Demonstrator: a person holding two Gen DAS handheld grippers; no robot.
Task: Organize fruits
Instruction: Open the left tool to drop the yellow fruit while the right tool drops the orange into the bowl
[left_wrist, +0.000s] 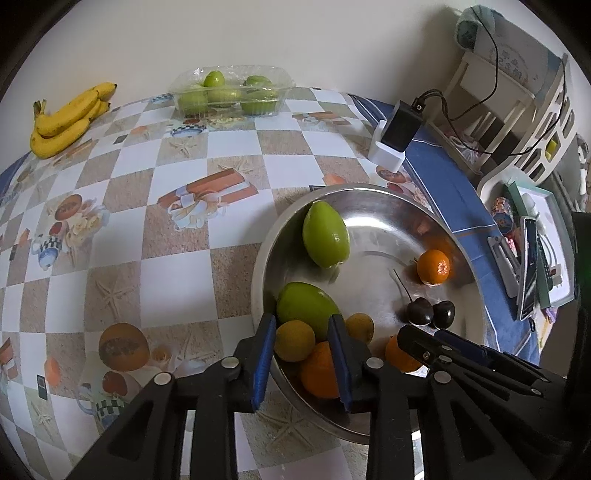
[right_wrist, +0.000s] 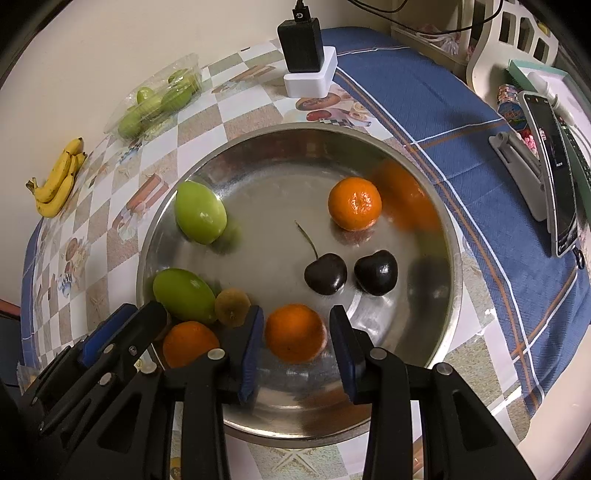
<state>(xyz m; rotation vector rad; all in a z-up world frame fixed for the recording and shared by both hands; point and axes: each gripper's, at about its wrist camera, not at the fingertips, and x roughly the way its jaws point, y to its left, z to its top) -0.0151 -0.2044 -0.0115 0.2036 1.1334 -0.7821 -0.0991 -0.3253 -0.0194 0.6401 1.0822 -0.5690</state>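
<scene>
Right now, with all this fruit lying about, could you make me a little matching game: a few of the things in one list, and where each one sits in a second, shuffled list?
Things:
1. bananas
2. two dark cherries
3. black charger
4. green fruits by the wall

Places:
A. in the metal bowl
B. on a white block
C. in a clear plastic tray
D. bare on the checked tablecloth

Pairs: 1-D, 2-A, 3-B, 4-C
</scene>
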